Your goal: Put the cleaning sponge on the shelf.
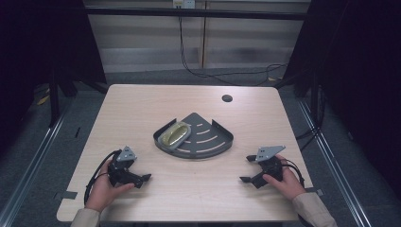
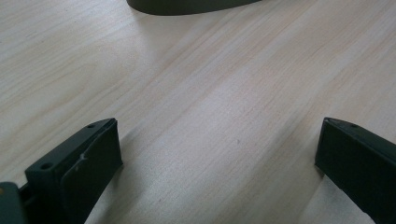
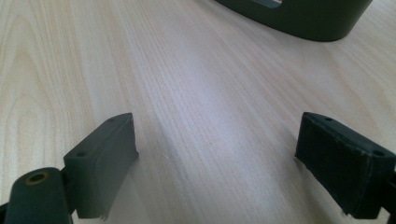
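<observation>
A dark grey quarter-round tray (image 1: 213, 142) with slotted floor sits at the table's middle. An oval yellowish item (image 1: 174, 135) lies in its left part. My left gripper (image 1: 142, 170) rests on the table left of the tray, held by a hand, its jaws wide apart and pointing right. In the left gripper view the left gripper (image 2: 219, 135) has bare wood between its fingers, with the tray wall (image 2: 187, 5) ahead. My right gripper (image 1: 246, 169) rests to the right of the tray, open and pointing left. The right gripper (image 3: 217, 128) also holds nothing, and the tray wall (image 3: 303, 18) stands farther off.
The light wooden table (image 1: 142, 109) has a round cable hole (image 1: 227, 98) near its far right. Black cables (image 1: 227, 73) run over the floor behind it. Dark curtains hang at both sides, and metal rails (image 1: 38, 156) run along the floor.
</observation>
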Available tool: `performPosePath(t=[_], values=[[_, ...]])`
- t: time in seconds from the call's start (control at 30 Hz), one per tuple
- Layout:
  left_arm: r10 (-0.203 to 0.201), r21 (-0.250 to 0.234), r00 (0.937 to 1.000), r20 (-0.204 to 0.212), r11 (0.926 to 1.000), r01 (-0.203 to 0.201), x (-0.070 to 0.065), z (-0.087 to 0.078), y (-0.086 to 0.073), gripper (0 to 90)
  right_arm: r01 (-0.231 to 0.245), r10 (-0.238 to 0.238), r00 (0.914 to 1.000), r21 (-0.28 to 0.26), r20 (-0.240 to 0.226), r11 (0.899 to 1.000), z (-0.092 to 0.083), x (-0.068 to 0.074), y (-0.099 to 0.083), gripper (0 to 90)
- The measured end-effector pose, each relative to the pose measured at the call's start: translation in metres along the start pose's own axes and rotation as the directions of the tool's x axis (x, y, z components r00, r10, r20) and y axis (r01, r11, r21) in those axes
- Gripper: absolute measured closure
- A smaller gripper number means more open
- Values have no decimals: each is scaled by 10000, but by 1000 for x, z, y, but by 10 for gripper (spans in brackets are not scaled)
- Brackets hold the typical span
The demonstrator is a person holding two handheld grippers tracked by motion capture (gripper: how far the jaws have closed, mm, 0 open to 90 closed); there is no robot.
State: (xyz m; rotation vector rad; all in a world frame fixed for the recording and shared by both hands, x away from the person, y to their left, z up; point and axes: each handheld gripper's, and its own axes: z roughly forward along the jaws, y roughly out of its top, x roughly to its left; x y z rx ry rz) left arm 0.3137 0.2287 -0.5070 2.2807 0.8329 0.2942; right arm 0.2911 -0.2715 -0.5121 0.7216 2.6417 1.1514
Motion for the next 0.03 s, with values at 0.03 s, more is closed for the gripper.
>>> performPosePath(t=[0.03], values=[[13,-2,10000,9,10000,-13,0,0,0,0,9,-9,10000,13,-3,10000,0,0,0,116]])
